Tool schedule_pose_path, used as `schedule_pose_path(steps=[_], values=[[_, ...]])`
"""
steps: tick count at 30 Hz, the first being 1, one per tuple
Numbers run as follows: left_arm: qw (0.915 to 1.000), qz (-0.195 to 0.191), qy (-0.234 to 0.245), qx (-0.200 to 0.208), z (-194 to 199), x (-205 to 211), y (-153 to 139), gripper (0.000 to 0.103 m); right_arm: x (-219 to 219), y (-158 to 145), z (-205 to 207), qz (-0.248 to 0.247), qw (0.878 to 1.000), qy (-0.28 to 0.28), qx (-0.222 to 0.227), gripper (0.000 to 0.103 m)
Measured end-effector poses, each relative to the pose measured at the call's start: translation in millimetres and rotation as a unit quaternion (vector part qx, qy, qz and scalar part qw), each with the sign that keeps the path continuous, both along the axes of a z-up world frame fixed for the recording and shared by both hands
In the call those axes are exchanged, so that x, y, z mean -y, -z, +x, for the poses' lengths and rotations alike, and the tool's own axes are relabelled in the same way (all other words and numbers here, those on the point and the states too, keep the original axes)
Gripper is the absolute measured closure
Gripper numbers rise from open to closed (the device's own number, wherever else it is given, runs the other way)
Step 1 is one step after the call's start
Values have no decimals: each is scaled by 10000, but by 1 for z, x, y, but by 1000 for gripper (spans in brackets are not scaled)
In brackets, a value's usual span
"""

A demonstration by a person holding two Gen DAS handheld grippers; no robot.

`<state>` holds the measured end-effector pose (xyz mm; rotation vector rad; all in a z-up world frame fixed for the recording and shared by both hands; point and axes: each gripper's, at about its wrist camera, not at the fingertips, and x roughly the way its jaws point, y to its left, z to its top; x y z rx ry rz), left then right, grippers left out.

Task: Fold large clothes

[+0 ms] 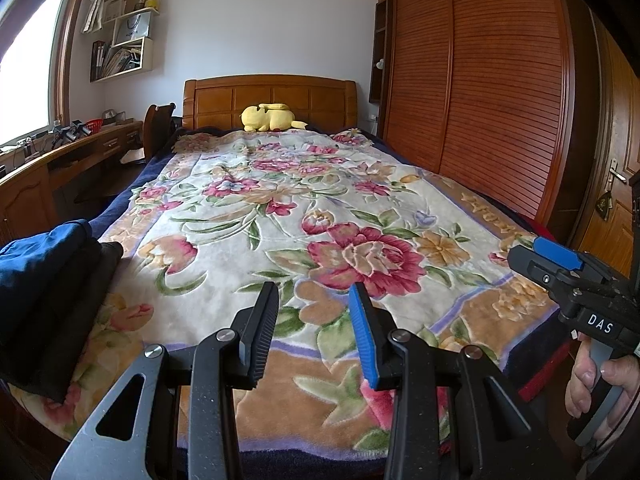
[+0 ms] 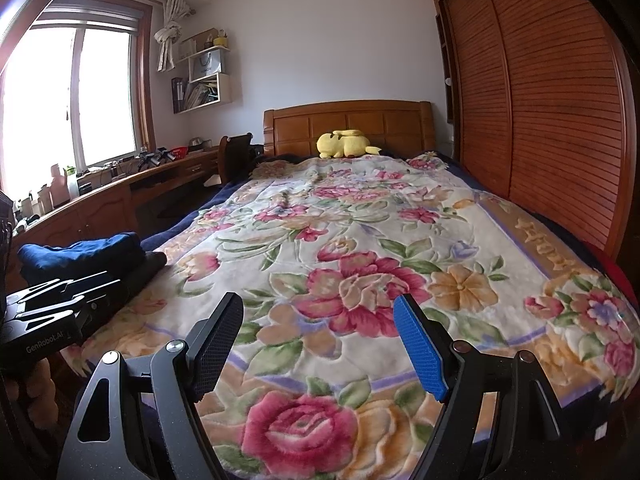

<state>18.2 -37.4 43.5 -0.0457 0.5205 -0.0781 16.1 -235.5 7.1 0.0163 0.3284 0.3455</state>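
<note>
A pile of folded clothes lies on the bed's near left corner: a blue garment point(image 1: 44, 248) on top of a dark one point(image 1: 68, 320). The pile also shows in the right wrist view point(image 2: 84, 254). My left gripper point(image 1: 314, 292) is open and empty, hovering above the floral blanket point(image 1: 280, 208) near the foot of the bed, to the right of the pile. My right gripper point(image 2: 320, 304) is open and empty above the blanket point(image 2: 360, 240). It also shows at the right edge of the left wrist view point(image 1: 548, 258), held by a hand.
A yellow plush toy point(image 1: 270, 117) lies against the wooden headboard point(image 1: 268, 98). A wooden slatted wardrobe point(image 1: 480, 80) runs along the bed's right side. A wooden desk point(image 2: 100, 196) with clutter and a chair point(image 2: 236, 152) stand under the window at left. A door point(image 1: 616, 184) is at far right.
</note>
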Motion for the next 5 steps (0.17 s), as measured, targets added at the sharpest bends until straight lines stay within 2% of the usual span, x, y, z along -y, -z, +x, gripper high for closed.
schedule_pose_path(steps=[5], values=[[10000, -5, -6, 5, -1, 1, -1, 65, 1, 0, 0, 8, 10000, -3, -1, 24]])
